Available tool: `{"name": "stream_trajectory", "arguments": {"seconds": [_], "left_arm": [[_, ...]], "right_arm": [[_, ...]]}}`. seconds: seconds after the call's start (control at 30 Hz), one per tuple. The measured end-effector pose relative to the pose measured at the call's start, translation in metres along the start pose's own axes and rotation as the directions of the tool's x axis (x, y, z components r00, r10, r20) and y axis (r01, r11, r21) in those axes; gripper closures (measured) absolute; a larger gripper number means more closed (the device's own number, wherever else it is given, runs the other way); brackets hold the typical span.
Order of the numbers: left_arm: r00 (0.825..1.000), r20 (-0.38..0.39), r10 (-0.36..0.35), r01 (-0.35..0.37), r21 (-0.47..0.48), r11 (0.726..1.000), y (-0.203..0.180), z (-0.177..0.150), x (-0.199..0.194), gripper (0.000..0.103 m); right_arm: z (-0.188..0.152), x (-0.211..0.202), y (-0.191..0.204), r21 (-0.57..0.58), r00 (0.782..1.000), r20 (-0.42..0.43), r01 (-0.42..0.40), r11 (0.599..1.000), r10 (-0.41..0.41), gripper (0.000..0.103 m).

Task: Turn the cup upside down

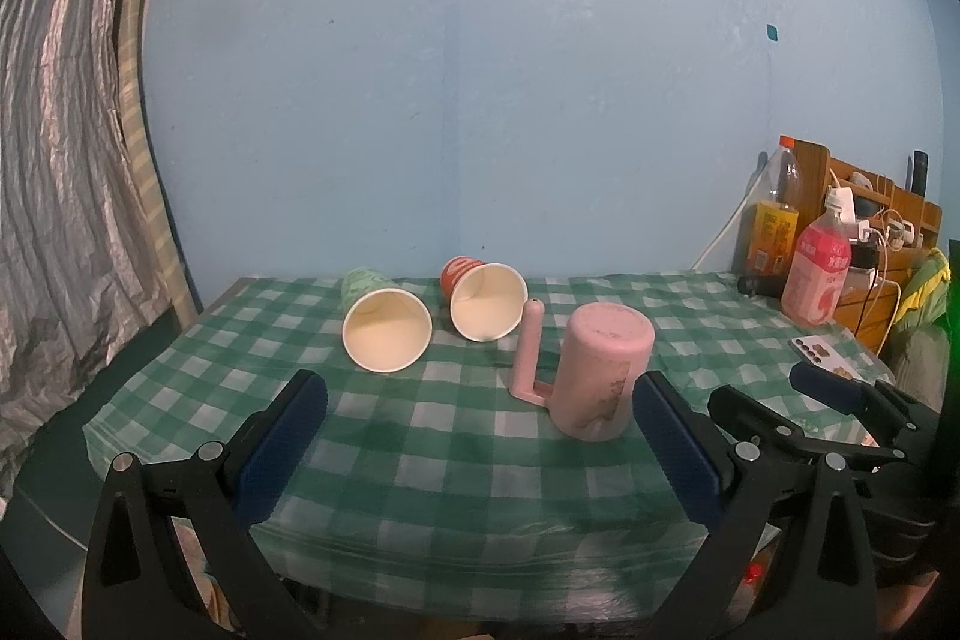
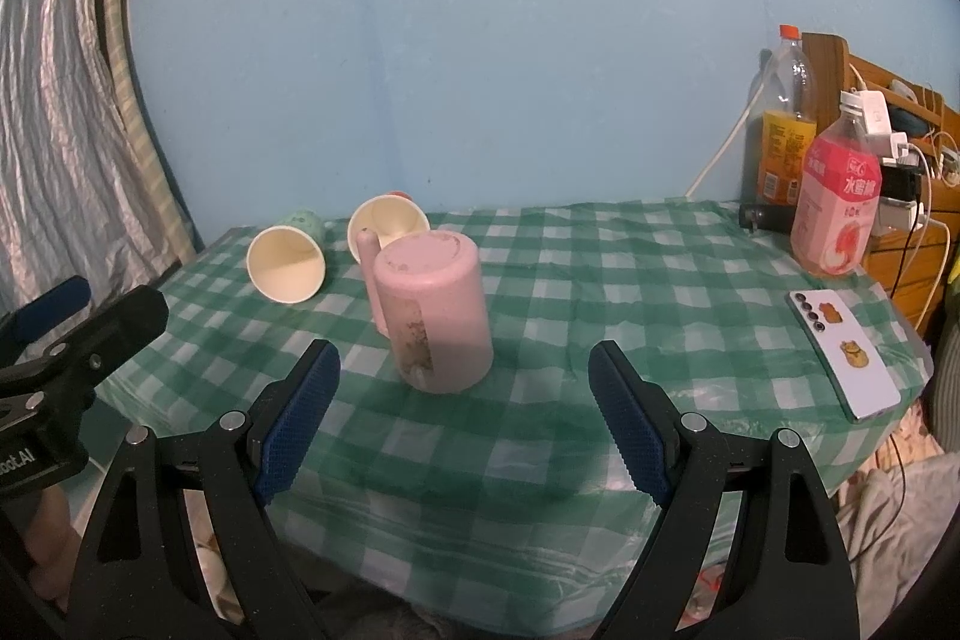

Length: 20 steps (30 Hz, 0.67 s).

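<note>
A pink plastic cup (image 1: 603,376) with a long handle (image 1: 528,352) stands upside down on the green checked tablecloth (image 1: 420,460); it also shows in the right wrist view (image 2: 435,310). My left gripper (image 1: 480,436) is open and empty, in front of and left of the cup. My right gripper (image 2: 465,412) is open and empty, just in front of the cup. The right gripper also shows at the right edge of the left wrist view (image 1: 840,400).
A green paper cup (image 1: 384,325) and an orange paper cup (image 1: 483,298) lie on their sides behind the pink cup. A pink bottle (image 2: 837,196), a yellow bottle (image 2: 783,124) and a phone (image 2: 846,358) sit at the right. A wooden shelf (image 2: 912,232) with cables stands beyond.
</note>
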State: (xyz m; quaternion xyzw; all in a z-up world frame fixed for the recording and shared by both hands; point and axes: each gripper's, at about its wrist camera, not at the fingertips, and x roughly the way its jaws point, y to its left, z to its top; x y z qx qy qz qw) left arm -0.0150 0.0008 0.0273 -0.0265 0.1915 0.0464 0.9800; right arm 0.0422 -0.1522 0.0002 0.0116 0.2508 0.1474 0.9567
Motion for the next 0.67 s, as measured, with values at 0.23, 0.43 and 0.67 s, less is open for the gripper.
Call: {"name": "stream_trajectory", "arguments": {"seconds": [0.23,0.43,0.67], "left_arm": [[1.000,-0.017,-0.020,0.020,-0.014,1.000,0.0029,-0.0011,0.0036,0.000],[1.000,-0.018,-0.019,0.019,-0.013,1.000,0.0030,-0.0016,0.0043,0.000],[0.999,-0.018,-0.030,0.030,-0.006,1.000,0.0025,-0.0032,0.0047,0.000]], "right_arm": [[-0.0010,-0.0003,0.0010,0.002,1.000,-0.001,-0.002,1.000,0.002,0.019],[-0.0035,0.0012,0.0014,-0.002,1.000,-0.010,-0.004,1.000,0.004,0.019],[-0.0027,0.0025,0.0008,-0.004,1.000,-0.013,-0.006,1.000,0.006,0.019]]}}
